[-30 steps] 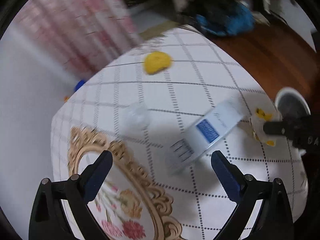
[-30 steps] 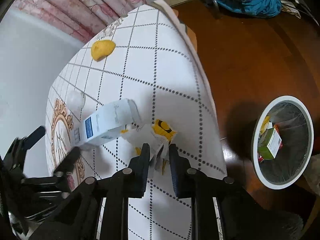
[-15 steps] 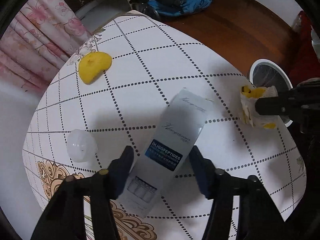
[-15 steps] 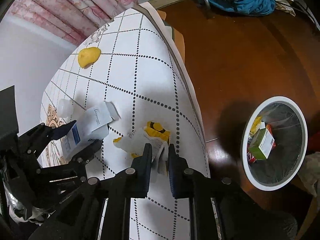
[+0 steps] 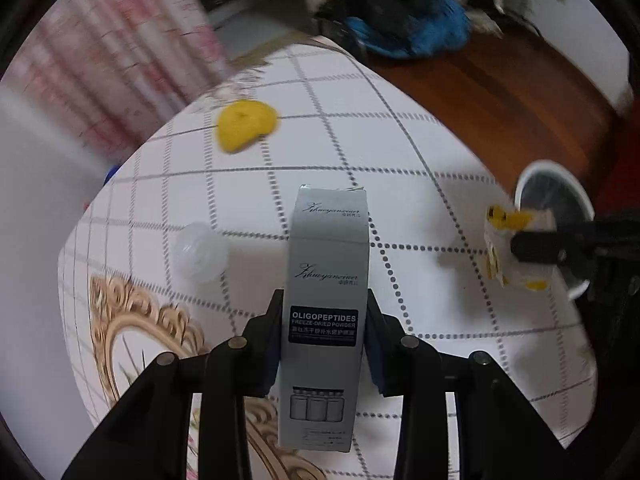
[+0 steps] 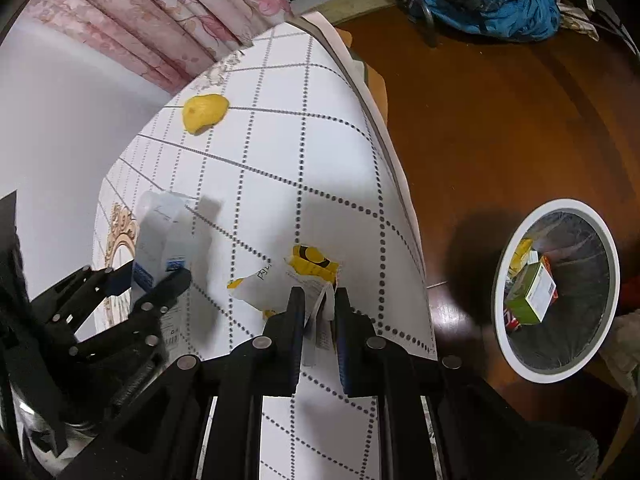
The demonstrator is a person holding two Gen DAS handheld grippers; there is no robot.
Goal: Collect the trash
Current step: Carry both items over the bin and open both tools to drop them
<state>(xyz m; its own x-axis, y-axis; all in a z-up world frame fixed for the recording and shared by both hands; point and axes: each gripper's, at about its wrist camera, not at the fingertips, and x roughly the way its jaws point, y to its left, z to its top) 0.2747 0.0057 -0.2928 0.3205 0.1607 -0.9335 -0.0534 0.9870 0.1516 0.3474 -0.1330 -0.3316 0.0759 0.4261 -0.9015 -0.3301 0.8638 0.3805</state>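
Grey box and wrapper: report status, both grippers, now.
Left gripper shut on grey box. Right gripper shut on yellow-and-white wrapper. Bin on floor past the table edge. Nothing in the way.

Checked tablecloth table [image 6: 280,128]: yellow lump [image 6: 205,112], clear plastic lid [image 5: 200,251] on top.

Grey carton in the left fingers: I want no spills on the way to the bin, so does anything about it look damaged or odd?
The grey carton is clamped around its middle. Its far end looks torn open, with a ragged edge; whether anything is inside is hidden. Nothing has spilled on the tablecloth.
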